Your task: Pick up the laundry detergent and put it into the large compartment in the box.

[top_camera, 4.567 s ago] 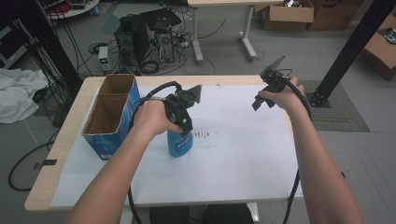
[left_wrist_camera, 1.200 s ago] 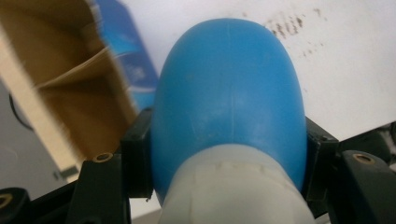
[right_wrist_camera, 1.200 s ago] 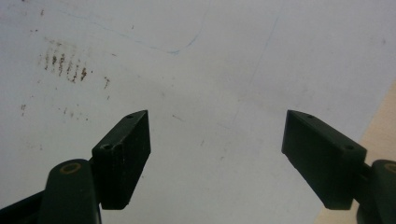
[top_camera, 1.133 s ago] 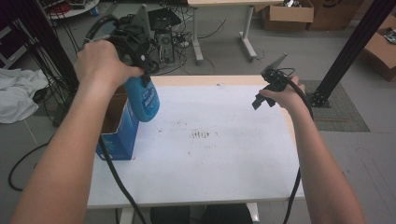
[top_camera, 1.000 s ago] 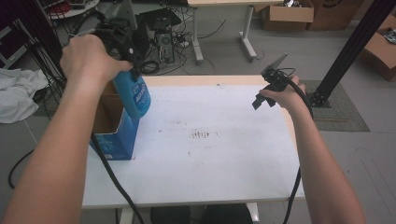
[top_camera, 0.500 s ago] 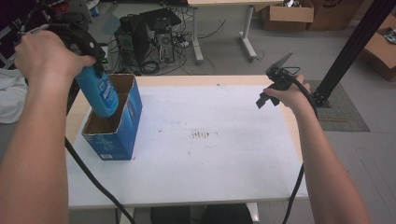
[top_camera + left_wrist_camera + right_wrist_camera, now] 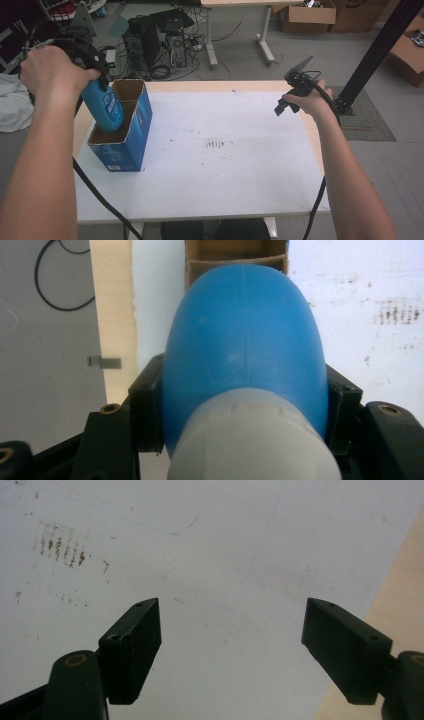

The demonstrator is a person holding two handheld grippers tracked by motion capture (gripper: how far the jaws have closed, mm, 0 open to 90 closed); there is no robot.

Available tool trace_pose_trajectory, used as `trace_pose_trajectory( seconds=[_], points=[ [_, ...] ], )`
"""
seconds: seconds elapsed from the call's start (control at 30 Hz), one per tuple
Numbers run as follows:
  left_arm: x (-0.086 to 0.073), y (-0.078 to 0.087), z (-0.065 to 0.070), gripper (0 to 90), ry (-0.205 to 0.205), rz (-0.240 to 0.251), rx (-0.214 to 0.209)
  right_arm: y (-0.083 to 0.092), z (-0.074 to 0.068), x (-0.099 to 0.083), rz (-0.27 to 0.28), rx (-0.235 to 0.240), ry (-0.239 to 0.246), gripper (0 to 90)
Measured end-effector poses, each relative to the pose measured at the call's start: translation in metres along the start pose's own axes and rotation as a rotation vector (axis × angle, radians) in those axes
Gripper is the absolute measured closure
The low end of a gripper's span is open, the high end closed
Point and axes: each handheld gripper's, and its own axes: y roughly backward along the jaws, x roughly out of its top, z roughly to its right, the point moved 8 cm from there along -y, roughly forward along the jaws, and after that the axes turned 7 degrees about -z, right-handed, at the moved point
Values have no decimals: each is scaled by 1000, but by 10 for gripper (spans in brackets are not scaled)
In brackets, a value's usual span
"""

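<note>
Blue bottle (image 7: pixel 106 106) now lowered into box (image 7: pixel 131 145), left gripper (image 7: pixel 95 62) clamped, right gripper (image 7: pixel 232 645) apart

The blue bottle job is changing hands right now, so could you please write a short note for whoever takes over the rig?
Left claw: shut on the blue bottle, gripping it just below the white cap.
Right claw: open, nothing between its jaws, held over the white table cover near the right edge.
Things: the bottle hangs tilted, its base dipping into the near compartment of the blue cardboard box at the table's left.
Done: bottle picked up and brought to the box.
Left: lower the bottle fully in, probably straighten it, then open the left claw and withdraw.
</note>
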Motion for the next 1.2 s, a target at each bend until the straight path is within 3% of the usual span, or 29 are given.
trace_pose_trajectory(
  seconds=[0.5, 0.67, 0.83, 1.2],
  points=[
    [8, -67, 1, 383, -27, -63, 15, -2, 2, -1, -6, -3, 4, 239],
    [9, -98, 1, 383, -25, -88, 1, -3, 2, -1, -10, -5, 7, 239],
    [10, -118, 2, 383, -28, -109, -7, -4, 2, 0, -10, -9, 9, 238],
    [9, -144, 3, 383, -36, -137, -3, -8, 2, 1, -18, -11, 13, 239]
  ],
)
